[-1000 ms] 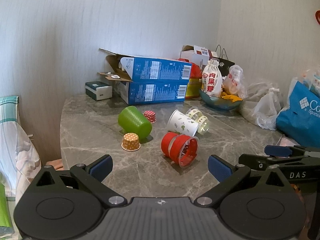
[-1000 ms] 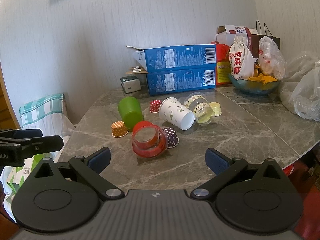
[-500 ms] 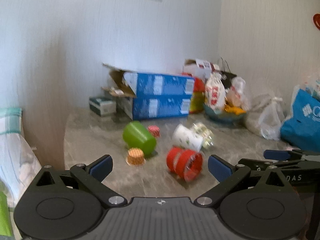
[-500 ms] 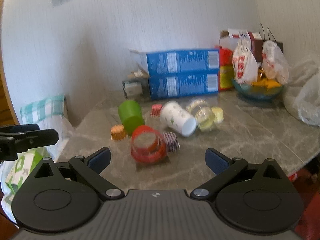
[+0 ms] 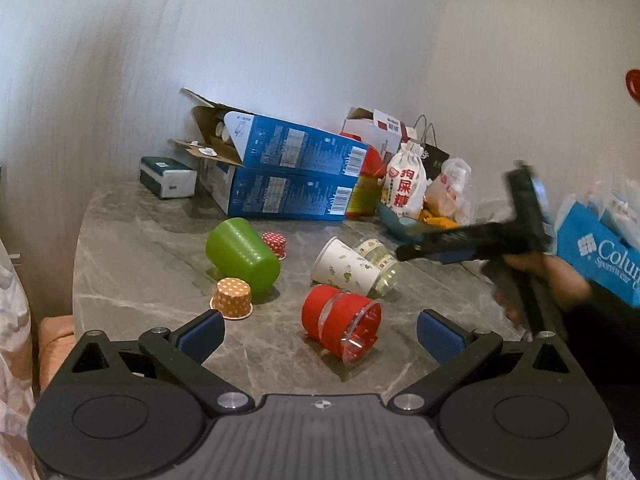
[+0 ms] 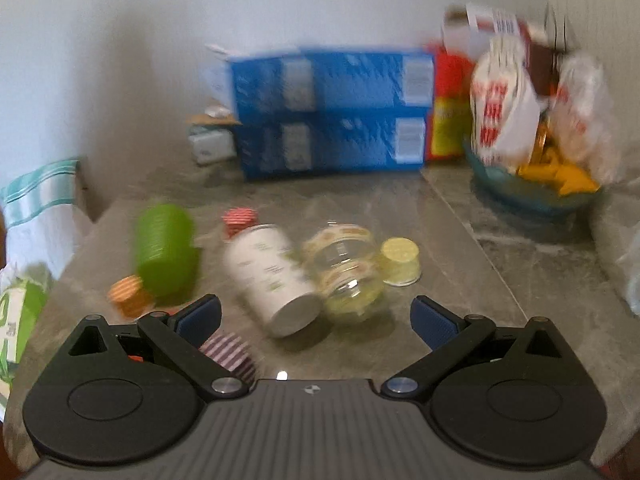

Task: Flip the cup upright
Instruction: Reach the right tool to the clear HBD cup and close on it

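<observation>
Several cups lie on their sides on the grey marble table (image 5: 132,264): a green cup (image 5: 242,255), a white paper cup (image 5: 343,271), a clear glass jar (image 5: 382,266) and a red-banded clear cup (image 5: 341,321). My left gripper (image 5: 320,332) is open and empty, just short of the red cup. My right gripper (image 6: 315,318) is open and empty, close in front of the white paper cup (image 6: 272,278) and the glass jar (image 6: 346,274). It also shows in the left wrist view (image 5: 472,242), reaching over the jar. The right wrist view is blurred.
Small cupcake liners sit among the cups: orange (image 5: 232,303), red (image 5: 274,243), yellow (image 6: 401,261) and purple striped (image 6: 230,354). Two stacked blue boxes (image 5: 288,176), a white sack (image 5: 404,186), a blue bowl (image 6: 528,194) and bags line the back and right.
My right gripper has moved forward and right over the table, close to the white cup and jar. My left gripper has edged nearer the red cup. No cup has moved.
</observation>
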`<action>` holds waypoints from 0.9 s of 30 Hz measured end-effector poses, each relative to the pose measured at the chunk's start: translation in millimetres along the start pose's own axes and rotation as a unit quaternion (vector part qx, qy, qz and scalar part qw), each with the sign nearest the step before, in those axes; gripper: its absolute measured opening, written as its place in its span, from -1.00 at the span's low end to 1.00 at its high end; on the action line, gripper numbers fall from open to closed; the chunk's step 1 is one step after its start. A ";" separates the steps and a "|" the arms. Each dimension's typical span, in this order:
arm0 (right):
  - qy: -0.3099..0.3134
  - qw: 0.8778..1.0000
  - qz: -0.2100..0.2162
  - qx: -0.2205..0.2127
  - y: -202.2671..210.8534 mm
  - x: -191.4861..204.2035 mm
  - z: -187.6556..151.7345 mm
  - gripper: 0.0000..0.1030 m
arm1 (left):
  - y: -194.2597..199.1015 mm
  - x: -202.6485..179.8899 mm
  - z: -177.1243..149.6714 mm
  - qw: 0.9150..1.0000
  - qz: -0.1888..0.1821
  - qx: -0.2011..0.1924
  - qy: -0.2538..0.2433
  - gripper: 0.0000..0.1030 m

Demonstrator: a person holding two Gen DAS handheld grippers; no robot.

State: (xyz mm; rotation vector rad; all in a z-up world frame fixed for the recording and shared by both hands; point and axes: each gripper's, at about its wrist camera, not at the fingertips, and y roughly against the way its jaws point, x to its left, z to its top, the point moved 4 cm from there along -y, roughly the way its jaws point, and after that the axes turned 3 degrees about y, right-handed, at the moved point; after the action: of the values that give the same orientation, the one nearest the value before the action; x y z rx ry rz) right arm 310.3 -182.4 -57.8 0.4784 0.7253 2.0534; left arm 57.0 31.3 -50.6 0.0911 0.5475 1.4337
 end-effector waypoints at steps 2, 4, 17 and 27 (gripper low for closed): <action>-0.019 0.999 -0.001 0.029 -27.9 -18.8 10.4 0.82 | -2.1 3.6 -1.2 1.000 0.006 0.000 0.000 1.00; -0.030 0.998 0.004 0.048 -46.1 -30.5 10.8 0.76 | -4.0 7.3 -1.5 1.000 0.010 0.002 0.002 1.00; -0.033 0.992 0.042 0.115 -91.6 -32.9 6.4 0.20 | -9.6 24.1 -7.4 0.999 0.025 0.017 0.027 1.00; -0.021 0.995 0.027 0.098 -83.4 -24.5 10.6 0.08 | 12.3 26.5 -8.7 0.999 0.030 0.001 0.037 1.00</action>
State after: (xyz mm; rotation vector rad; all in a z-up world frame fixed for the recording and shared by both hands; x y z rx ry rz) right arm 380.9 -162.9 -105.7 0.6565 0.9012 2.0246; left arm 43.2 56.2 -61.6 0.0568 0.6127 1.4995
